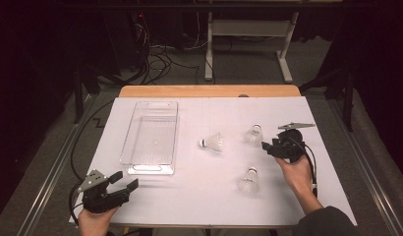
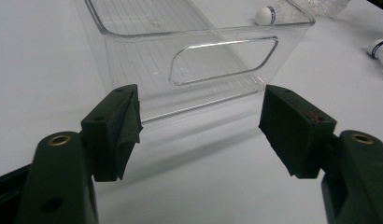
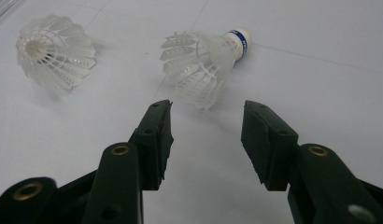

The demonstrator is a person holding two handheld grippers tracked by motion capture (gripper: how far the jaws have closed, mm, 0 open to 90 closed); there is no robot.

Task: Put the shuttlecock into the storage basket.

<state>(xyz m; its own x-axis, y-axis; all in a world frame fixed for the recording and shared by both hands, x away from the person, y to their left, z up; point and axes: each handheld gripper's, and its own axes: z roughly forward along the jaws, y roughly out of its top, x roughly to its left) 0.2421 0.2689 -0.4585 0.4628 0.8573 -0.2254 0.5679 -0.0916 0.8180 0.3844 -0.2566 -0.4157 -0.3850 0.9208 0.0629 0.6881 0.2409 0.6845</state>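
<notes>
Clear plastic bin (image 1: 151, 140) sits left of centre on the white table (image 1: 209, 206), long axis running away from the person, cut-out handle at each end. Nothing inside it as far as the high view and the left gripper view show; ribbed bottom visible through the walls.

Three white plastic shuttlecocks lie on the table right of the bin, all outside it. Middle shuttlecock (image 1: 212, 142) lies on its side, cork end pointing toward the bin. Far-right shuttlecock (image 1: 254, 134) lies just beside the right gripper (image 1: 269, 146), cork end away from the person. Near shuttlecock (image 1: 249, 180) lies closer to the person, well apart from the other two.

Right gripper, held in the right hand (image 1: 297, 169), points at the far-right shuttlecock. In the right gripper view its jaws stand partly open, about half width, nothing between them; the shuttlecock's skirt (image 3: 199, 67) lies just ahead of the jaw tips, not touching, blue band on the cork. The middle shuttlecock (image 3: 54, 49) shows further off at upper left, skirt open toward the camera.

Left gripper (image 1: 123, 183), in the left hand (image 1: 95, 219), sits at the near left corner of the table, jaws wide open and empty, aimed at the bin's near end wall (image 2: 213, 60), apart from it.

Table: white sheet over a wooden top (image 1: 209, 91), wood edge showing at the far side. Room is dark; grey floor, tangle of cables (image 1: 155, 56) and a white desk frame (image 1: 248, 34) behind the table.
</notes>
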